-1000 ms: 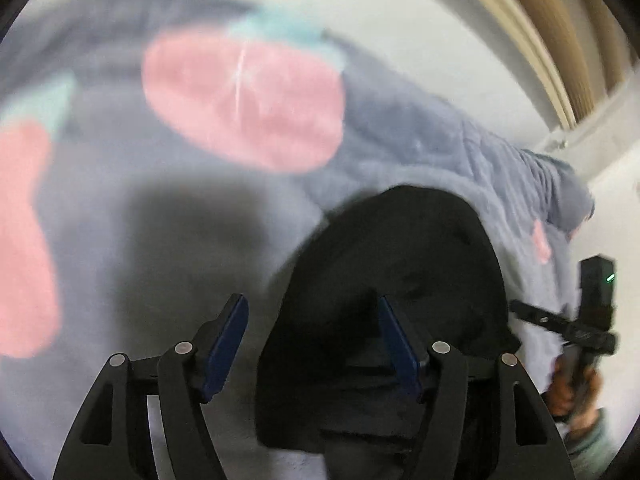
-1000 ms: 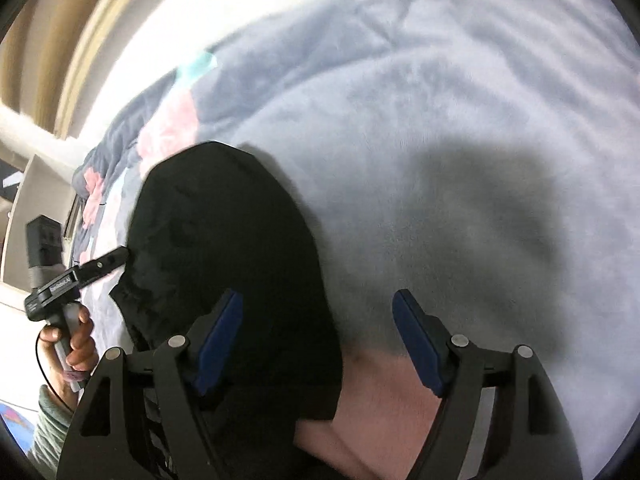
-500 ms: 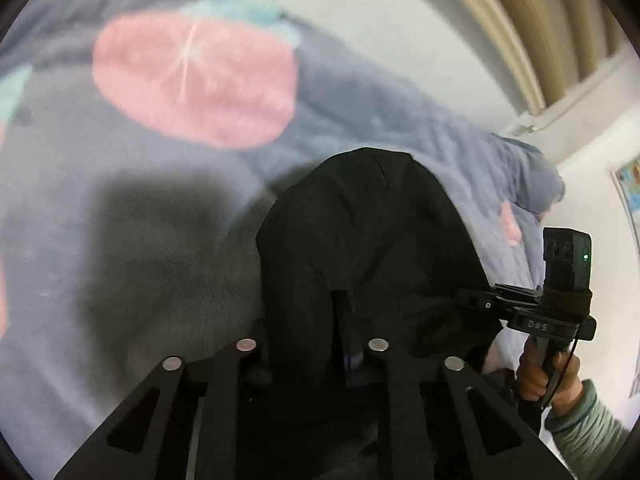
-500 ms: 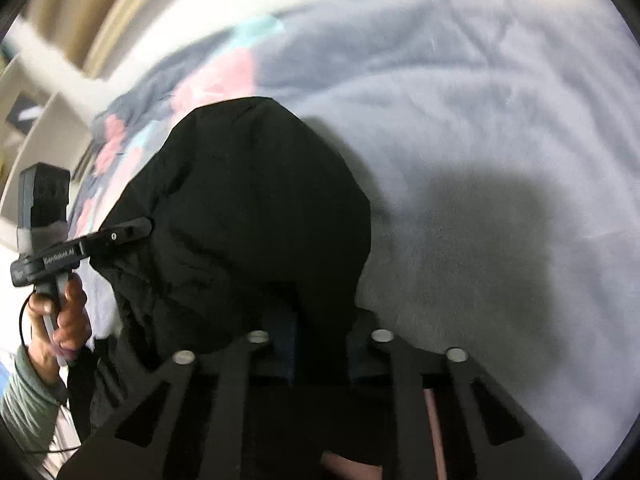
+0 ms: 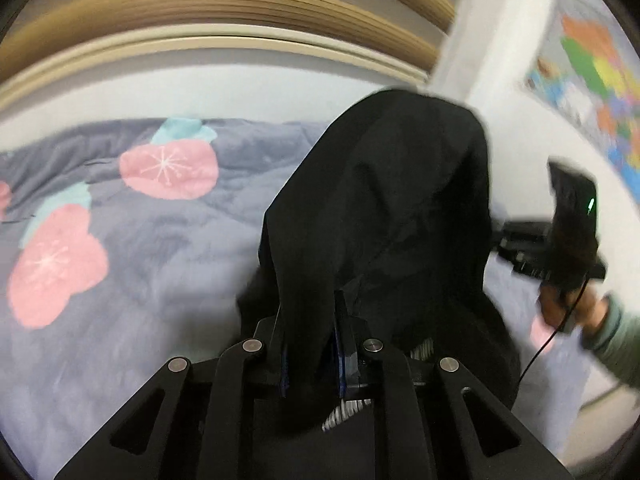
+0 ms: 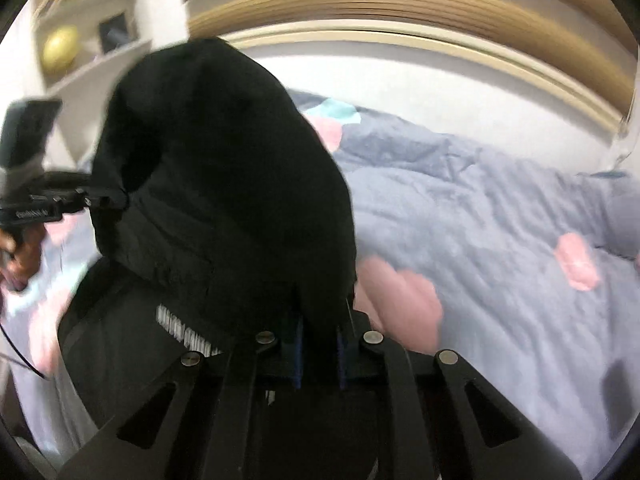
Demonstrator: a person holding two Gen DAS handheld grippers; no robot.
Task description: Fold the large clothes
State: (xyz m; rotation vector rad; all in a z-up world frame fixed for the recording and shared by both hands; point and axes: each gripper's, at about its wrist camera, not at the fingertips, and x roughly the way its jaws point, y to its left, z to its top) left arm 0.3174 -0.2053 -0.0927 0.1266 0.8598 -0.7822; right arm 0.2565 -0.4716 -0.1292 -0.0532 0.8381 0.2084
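Behind everything runs a curved tan wooden headboard [image 5: 224,8], and below it spreads your grey-blue quilted bedspread with pink flower patches [image 5: 132,240], rumpled and covering the bed in both views. Off to the right of the left wrist view a colourful poster [image 5: 592,76] hangs on the white wall; at the top left of the right wrist view a white shelf unit [image 6: 100,32] carries a yellow ball [image 6: 60,48].

Your black fabric garment with a strip of white lettering [image 5: 384,208] is lifted off the bedspread and hangs between your two tools, bulging up into a rounded hood-like hump in each view. Its lower part drapes down towards the bedding, and the white lettering shows near the bottom left in the right wrist view [image 6: 188,332].

Your left gripper [image 5: 310,354] has its blue-padded fingers drawn close together with a fold of the black cloth pinched between them. Your right gripper [image 6: 318,354] is the same: pads closed in on a bunched edge of the garment, which rises straight out of the jaws.

Each tool also shows in the other camera, held in your hand at the frame edge beside the hanging cloth; both frames are blurred
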